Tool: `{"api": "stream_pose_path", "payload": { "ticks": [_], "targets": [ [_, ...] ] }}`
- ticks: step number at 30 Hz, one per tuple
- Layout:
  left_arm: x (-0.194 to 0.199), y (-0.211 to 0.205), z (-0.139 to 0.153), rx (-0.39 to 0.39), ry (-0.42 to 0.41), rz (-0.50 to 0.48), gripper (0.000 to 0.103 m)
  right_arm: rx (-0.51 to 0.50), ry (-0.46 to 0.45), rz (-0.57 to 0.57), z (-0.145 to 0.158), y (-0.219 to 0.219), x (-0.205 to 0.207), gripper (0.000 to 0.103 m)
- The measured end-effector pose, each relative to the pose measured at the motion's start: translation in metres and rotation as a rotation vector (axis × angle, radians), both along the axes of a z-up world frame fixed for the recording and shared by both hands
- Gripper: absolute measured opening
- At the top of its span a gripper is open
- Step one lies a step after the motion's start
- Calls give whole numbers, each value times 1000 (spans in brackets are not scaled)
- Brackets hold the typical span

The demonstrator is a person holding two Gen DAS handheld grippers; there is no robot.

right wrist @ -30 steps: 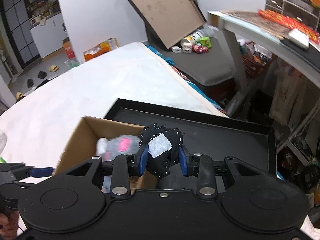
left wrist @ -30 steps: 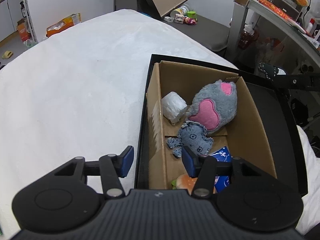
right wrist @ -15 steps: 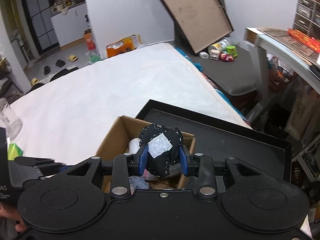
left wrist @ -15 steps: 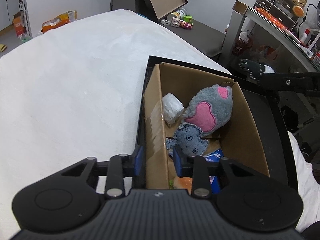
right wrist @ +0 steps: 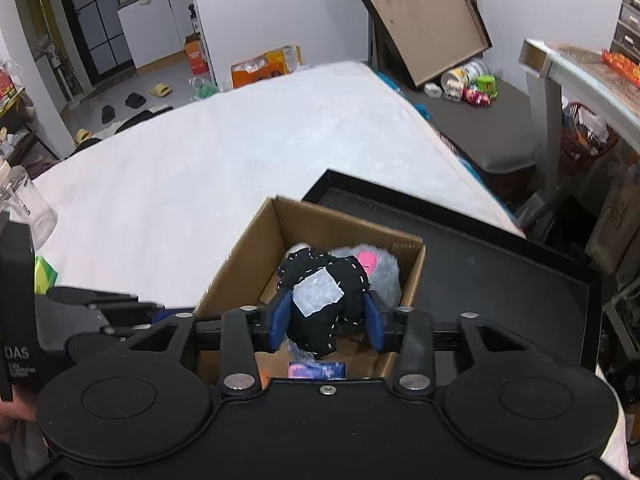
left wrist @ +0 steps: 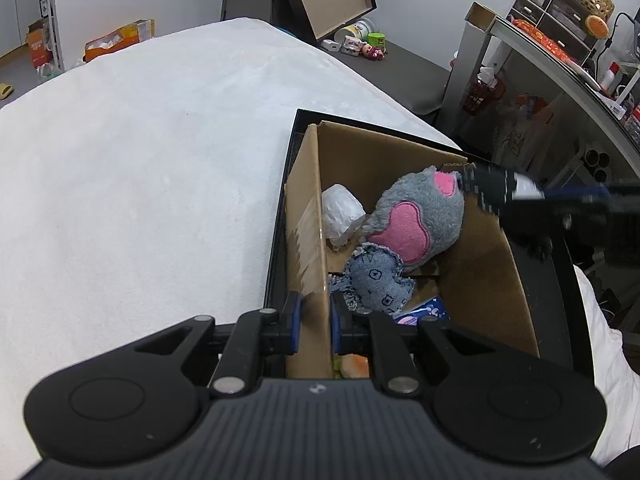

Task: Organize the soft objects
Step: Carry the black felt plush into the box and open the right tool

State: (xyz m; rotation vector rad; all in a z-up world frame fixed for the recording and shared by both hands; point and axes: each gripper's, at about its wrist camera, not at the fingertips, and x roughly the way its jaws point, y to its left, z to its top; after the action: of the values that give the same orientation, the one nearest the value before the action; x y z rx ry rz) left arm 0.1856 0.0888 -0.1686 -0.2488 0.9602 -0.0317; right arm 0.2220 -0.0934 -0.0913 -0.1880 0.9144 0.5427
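A cardboard box (left wrist: 484,300) stands in a black tray (left wrist: 280,240) on the white bed. In it lie a grey and pink plush (left wrist: 416,220), a denim soft toy (left wrist: 376,280), a white wad (left wrist: 340,212) and a blue packet (left wrist: 420,312). My left gripper (left wrist: 312,322) is shut on the box's left wall (left wrist: 308,248). My right gripper (right wrist: 326,318) is shut on a black stitched soft toy (right wrist: 320,292) with a white patch, held over the box (right wrist: 248,264). That toy also shows in the left wrist view (left wrist: 492,188), above the box's right wall.
The white bed (left wrist: 140,180) spreads to the left. A black tray rim (right wrist: 440,212) runs behind the box. A desk (left wrist: 552,60) with clutter stands at the right. A clear jar (right wrist: 24,204) and a green item (right wrist: 44,276) sit at the far left.
My left gripper has closed on the box's left wall. My right gripper has carried the black soft toy from over the tray to over the box.
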Motion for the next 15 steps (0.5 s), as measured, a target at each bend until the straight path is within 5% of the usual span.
{"api": "stream_pose_path", "payload": {
  "ticks": [15],
  "targets": [
    [6, -3, 11, 33, 39, -2, 18, 81, 35, -135, 5, -50, -9, 57]
  ]
}}
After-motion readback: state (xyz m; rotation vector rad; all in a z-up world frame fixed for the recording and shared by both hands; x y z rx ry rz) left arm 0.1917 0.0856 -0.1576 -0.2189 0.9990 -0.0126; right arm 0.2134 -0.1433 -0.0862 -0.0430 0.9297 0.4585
